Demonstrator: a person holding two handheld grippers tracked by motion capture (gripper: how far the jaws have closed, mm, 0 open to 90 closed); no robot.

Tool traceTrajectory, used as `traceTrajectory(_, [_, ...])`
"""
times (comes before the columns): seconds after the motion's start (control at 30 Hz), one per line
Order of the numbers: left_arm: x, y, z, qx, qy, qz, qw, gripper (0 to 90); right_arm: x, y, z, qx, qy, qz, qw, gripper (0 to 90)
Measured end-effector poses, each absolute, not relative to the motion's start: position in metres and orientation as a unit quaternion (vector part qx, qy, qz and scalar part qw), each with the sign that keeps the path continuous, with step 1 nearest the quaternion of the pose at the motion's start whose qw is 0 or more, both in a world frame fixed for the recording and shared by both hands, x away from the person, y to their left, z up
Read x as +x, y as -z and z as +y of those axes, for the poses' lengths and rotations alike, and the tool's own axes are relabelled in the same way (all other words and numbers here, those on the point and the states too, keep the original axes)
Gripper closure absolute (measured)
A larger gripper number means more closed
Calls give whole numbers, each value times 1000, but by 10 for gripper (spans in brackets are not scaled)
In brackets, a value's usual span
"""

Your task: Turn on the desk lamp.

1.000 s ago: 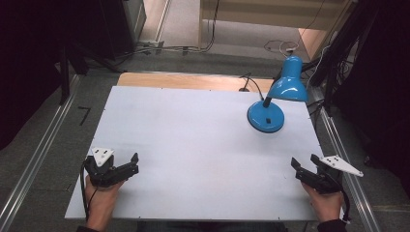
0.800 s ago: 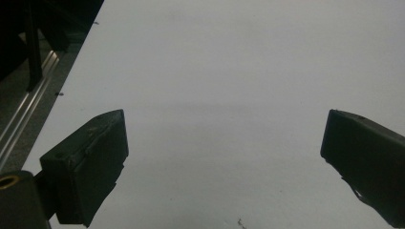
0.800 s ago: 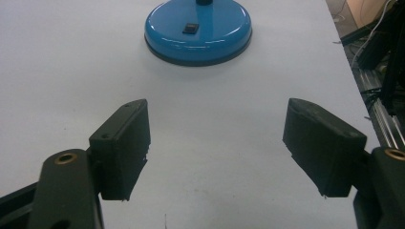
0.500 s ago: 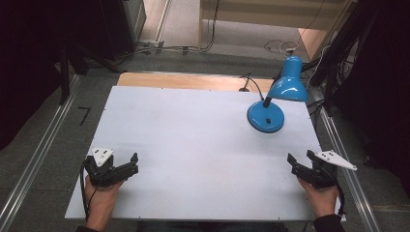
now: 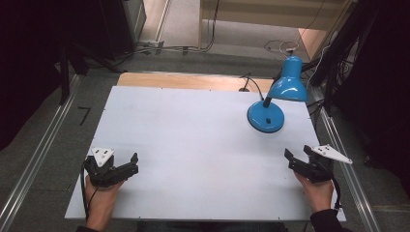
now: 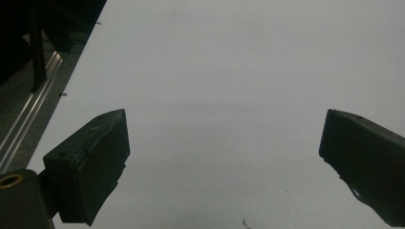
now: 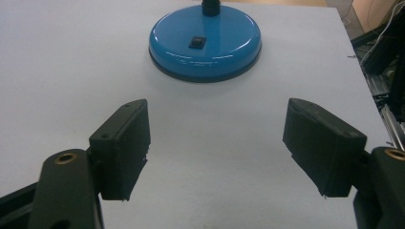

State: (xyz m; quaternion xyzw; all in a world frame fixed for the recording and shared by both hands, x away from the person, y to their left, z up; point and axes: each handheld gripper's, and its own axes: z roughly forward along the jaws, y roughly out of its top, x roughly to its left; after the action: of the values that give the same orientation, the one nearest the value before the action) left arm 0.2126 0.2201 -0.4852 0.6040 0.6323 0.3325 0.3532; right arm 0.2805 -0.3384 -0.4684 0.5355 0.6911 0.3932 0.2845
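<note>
A flat white rectangular tabletop [image 5: 193, 145] lies under the high view, with a strip of bare light wood [image 5: 183, 80] showing along its far edge. Toward two o'clock on the board stands a glossy blue metal desk lamp [image 5: 270, 108]: its round base [image 7: 205, 40] sits flat on the white surface, a small black rocker switch [image 7: 195, 42] is set in the top of the base, and a short dark neck rises to a blue cone shade [image 5: 288, 82] that leans toward the far right corner. A black cable [image 5: 251, 84] runs from the lamp over the far edge. At about eight o'clock the person's left hand [image 5: 99, 203] holds the left black two-jaw gripper [image 5: 126, 165], its jaws spread wide apart with nothing between them; the left gripper view shows bare white table between the two pads. At about four o'clock the right hand [image 5: 316, 193] holds the right black two-jaw gripper [image 5: 296, 155], likewise parted and empty, a grey three-cornered plate [image 5: 331, 153] on top. In the right gripper view the lamp base lies at twelve o'clock, ahead of the spread jaws and apart from them. The two grippers are well apart from each other.
</note>
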Motion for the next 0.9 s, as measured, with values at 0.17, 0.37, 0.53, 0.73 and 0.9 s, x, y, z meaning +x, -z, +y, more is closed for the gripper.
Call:
traceTrajectory(0.17, [213, 485, 220, 605, -331, 632, 352, 41, 286, 468, -336, 536, -393, 691, 285, 230])
traceTrajectory(0.37, [213, 485, 221, 604, -332, 633, 353, 40, 291, 468, -332, 533, -392, 694, 284, 237])
traceTrajectory(0.53, [213, 486, 221, 604, -332, 634, 353, 41, 295, 466, -329, 529, -395, 695, 285, 237])
traceTrajectory(0.73, [213, 486, 221, 603, -332, 634, 353, 41, 300, 465, -325, 527, -398, 694, 286, 244])
traceTrajectory(0.9, [213, 486, 221, 603, -332, 633, 353, 41, 307, 464, -322, 525, -397, 696, 286, 247])
